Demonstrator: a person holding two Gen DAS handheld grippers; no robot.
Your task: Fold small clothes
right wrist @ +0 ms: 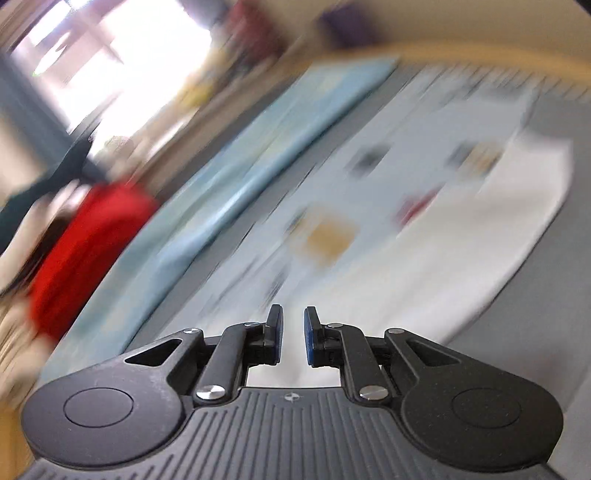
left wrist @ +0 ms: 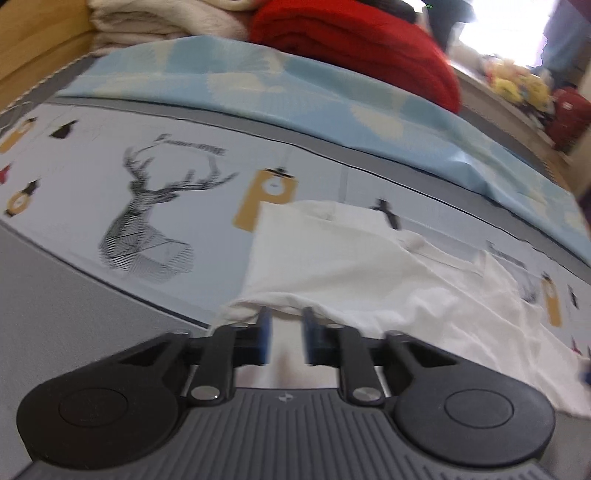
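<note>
A small white garment lies rumpled on a bed sheet printed with a deer. My left gripper is at its near left edge. The hem bunches over the blue fingertips and hides them, and the jaws stand narrow, pinching that fold, which looks slightly raised. The right wrist view is heavily motion-blurred. There my right gripper hovers above the sheet, jaws a little apart with nothing between them. The white garment spreads to its right, not touched by it.
A light blue patterned cloth runs across the bed behind the garment. Beyond it are a folded red blanket and a cream one. A wooden bed frame rises at far left. A plain grey band of sheet lies near left.
</note>
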